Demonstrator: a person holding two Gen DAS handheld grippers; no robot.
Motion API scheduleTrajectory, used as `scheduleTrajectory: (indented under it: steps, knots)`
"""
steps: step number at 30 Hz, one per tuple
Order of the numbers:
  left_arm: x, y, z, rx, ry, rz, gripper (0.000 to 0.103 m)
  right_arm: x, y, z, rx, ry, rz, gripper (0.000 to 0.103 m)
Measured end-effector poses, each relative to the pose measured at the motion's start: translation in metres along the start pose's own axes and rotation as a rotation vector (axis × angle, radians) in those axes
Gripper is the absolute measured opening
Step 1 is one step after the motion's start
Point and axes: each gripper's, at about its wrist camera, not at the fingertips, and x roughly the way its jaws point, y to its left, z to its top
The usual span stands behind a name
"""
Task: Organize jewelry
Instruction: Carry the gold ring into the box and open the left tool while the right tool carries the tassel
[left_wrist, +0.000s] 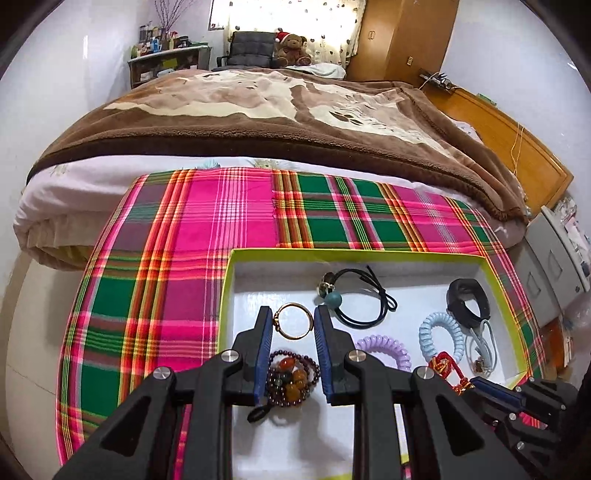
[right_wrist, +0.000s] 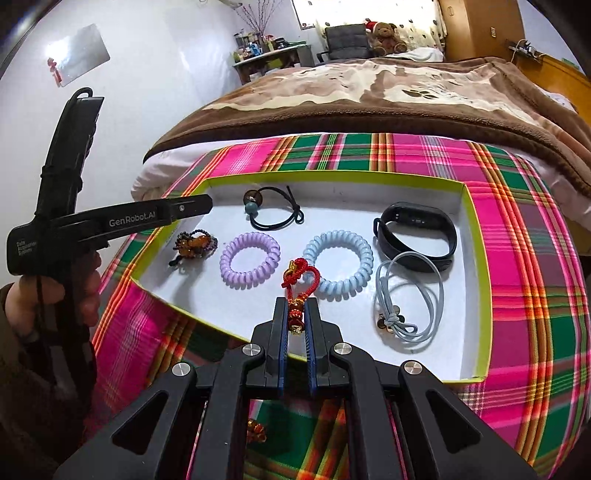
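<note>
The right gripper (right_wrist: 295, 317) is clamped on a red knotted cord charm with gold beads (right_wrist: 297, 291) at the near edge of the shallow white box with a lime-green rim (right_wrist: 476, 236). Farther in, the left gripper (left_wrist: 293, 325) hangs spread above a thin gold ring (left_wrist: 293, 320), not gripping it, with a dark beaded bracelet (left_wrist: 293, 378) lying nearer. Beyond lie 2 coiled hair ties, lilac (right_wrist: 250, 260) and pale blue (right_wrist: 338, 262).

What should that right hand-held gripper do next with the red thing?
Probably lower and open. The right hand-held gripper is shut on the red knotted cord charm with gold beads, already over the white green-rimmed box tray, beside the pale blue spiral hair tie.
</note>
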Motion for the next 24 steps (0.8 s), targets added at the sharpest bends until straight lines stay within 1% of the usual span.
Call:
scheduleTrajectory:
  steps: [3,6,15,18,24]
  knots:
    - [0.007,0.002,0.000,-0.010,0.023,0.001,0.024,0.001,0.001,0.000,-0.007,0.008,-0.005,0.009]
    - [0.008,-0.001,-0.001,0.004,0.018,0.013,0.024,0.002,0.001,0.001,-0.017,0.011,-0.005,0.009]
    - [0.018,0.004,-0.003,-0.024,0.048,0.019,0.024,0.005,0.000,0.002,-0.015,0.012,-0.007,0.009]
    - [0.022,0.003,-0.004,-0.021,0.066,0.015,0.024,0.006,0.000,0.002,-0.015,0.014,-0.004,0.009]
    - [0.024,0.000,-0.003,-0.007,0.068,0.020,0.024,0.006,0.001,0.002,-0.019,0.009,-0.008,0.009]
